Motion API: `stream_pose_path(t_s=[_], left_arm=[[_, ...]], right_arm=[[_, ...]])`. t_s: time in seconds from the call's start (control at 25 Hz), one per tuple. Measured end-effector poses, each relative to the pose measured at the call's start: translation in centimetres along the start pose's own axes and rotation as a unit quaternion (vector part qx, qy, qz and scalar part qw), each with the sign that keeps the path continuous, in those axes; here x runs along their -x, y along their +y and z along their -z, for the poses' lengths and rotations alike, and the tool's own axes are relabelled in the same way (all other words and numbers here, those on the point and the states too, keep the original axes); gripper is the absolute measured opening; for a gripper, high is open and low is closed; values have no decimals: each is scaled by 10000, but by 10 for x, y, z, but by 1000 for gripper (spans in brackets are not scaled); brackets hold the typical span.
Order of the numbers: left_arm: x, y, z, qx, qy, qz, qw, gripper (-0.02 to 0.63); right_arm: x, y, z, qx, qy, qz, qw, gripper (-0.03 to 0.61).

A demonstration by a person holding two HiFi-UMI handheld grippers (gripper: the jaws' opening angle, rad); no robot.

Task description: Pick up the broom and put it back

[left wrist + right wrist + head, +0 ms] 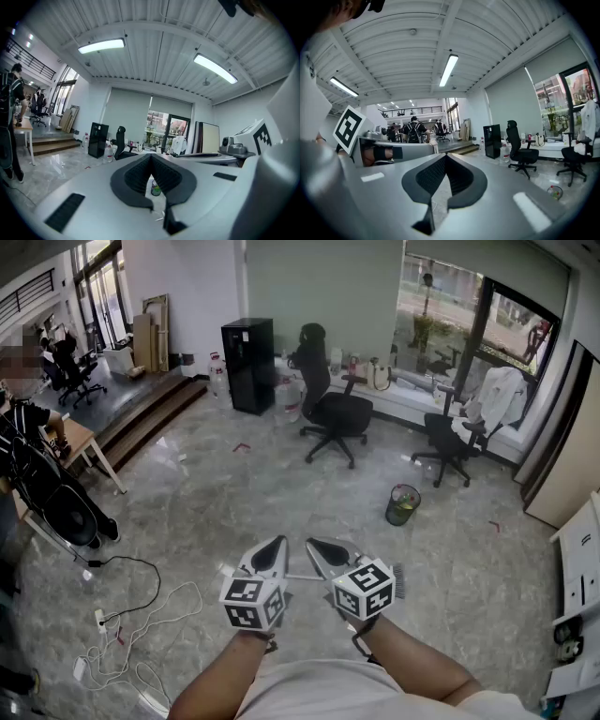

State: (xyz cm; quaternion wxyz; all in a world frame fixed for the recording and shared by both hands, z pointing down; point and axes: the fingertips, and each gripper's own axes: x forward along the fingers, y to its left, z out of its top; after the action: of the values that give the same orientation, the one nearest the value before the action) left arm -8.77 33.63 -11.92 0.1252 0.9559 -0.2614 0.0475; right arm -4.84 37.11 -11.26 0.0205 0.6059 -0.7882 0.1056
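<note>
Both grippers are held side by side, low in the head view, pointing forward over the grey marble floor. My left gripper (279, 542) is shut with nothing in it; its pads meet at the tips (151, 157). My right gripper (311, 544) is shut and empty too (445, 157). What looks like the broom lies on the floor beneath them. A dark bristled head (400, 579) sticks out to the right of the right marker cube. A thin pale handle (302, 576) shows between the two grippers, and the rest is hidden by them.
A green waste bin (402, 504) stands ahead to the right. Two black office chairs (330, 409) (450, 442) and a black cabinet (248, 365) stand by the far wall. White and black cables (141, 615) trail at lower left. A person (28, 456) is at the left by a table; steps (150, 418) rise behind.
</note>
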Motion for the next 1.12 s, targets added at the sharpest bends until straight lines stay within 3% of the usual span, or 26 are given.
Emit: stream_pose_path(t_s=[0.76, 1.12], left_arm=[[-1, 25, -4, -53, 108, 115, 9999, 5], [-6, 60, 20, -10, 226, 169, 9996, 4]], right_arm=[[-16, 6, -10, -72, -193, 49, 9998, 3], [-46, 13, 20, -78, -37, -20, 10000, 5]])
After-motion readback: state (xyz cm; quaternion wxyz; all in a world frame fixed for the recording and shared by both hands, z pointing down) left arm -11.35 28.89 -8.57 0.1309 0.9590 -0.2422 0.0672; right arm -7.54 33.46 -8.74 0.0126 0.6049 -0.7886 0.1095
